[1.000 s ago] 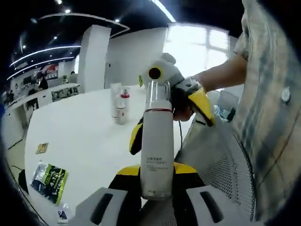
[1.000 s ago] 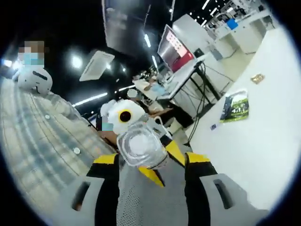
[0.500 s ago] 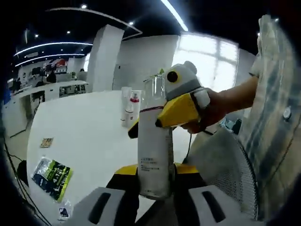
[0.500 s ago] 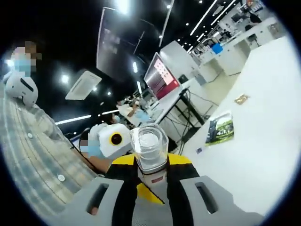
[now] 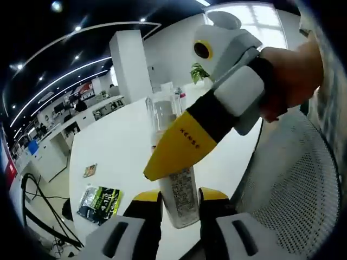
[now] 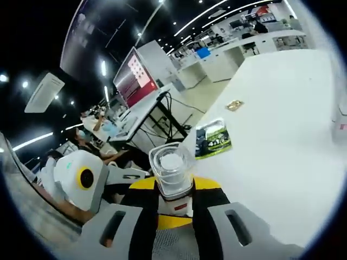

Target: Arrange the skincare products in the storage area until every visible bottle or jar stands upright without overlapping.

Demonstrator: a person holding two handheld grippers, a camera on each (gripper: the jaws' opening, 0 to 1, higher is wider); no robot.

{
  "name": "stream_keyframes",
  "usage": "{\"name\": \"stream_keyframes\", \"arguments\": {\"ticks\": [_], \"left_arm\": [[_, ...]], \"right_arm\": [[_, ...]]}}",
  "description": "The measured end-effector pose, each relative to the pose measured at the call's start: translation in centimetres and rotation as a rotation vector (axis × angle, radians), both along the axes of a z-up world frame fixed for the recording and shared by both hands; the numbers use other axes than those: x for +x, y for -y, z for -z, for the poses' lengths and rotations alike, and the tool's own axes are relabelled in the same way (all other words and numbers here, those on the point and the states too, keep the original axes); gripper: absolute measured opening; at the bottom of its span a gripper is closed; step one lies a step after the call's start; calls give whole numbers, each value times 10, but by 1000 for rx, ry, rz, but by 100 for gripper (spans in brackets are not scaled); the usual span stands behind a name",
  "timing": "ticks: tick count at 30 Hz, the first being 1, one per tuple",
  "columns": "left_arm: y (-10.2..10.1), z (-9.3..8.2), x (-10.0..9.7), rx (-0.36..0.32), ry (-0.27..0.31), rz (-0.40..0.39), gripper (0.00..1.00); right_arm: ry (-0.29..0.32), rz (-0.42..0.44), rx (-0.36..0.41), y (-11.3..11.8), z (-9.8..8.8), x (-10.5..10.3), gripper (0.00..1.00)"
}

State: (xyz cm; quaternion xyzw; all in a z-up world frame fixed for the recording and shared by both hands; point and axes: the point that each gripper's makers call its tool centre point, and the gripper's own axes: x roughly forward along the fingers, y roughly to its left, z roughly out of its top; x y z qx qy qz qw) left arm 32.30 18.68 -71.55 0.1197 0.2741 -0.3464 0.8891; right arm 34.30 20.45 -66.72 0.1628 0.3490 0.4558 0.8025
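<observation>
White tabletop (image 5: pixel 116 146) runs out into an open-plan office with a pillar and ceiling strip lights behind.

The white pump bottle (image 5: pixel 181 197) with a clear cap is held off the table. The left gripper (image 5: pixel 174 212) is clamped on its lower body at 6 o'clock in the left gripper view. The right gripper (image 6: pixel 174 199) is closed on its neck, just under the cap (image 6: pixel 171 165). Over the last second the right gripper has swung across in front of the bottle in the left gripper view, and the bottle has gone from tipped toward the right camera to roughly in line with its jaws. I judge this a two-handed reorientation or handover, with the bottle not yet stood down.

A green packet (image 5: pixel 99 201) lies at 8 o'clock near the table edge, a small card (image 5: pixel 90 170) beyond it. Other bottles (image 5: pixel 174 93) stand at 12 o'clock, well apart. A mesh chair back (image 5: pixel 295 184) sits at 4 o'clock. Between packet and far bottles the surface offers room.
</observation>
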Motion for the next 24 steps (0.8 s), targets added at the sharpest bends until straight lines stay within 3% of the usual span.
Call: {"name": "stream_keyframes", "arguments": {"ticks": [4, 7, 14, 18, 21, 24], "left_arm": [[5, -5, -1, -119, -72, -11, 23], [9, -8, -5, -139, -81, 13, 23], [21, -38, -13, -372, -127, 73, 23], [25, -59, -19, -526, -175, 115, 23], [30, -65, -26, -572, -193, 156, 23], [34, -72, -34, -613, -212, 211, 23]], "right_arm": [[-62, 14, 21, 6, -1, 4, 22], [-77, -40, 48, 7, -4, -1, 22], [55, -266, 141, 9, -31, -24, 35], [110, -336, 188, 17, -49, -27, 34], [168, -379, 188, 18, -58, -29, 34], [207, -431, 240, 13, -71, -36, 35]]}}
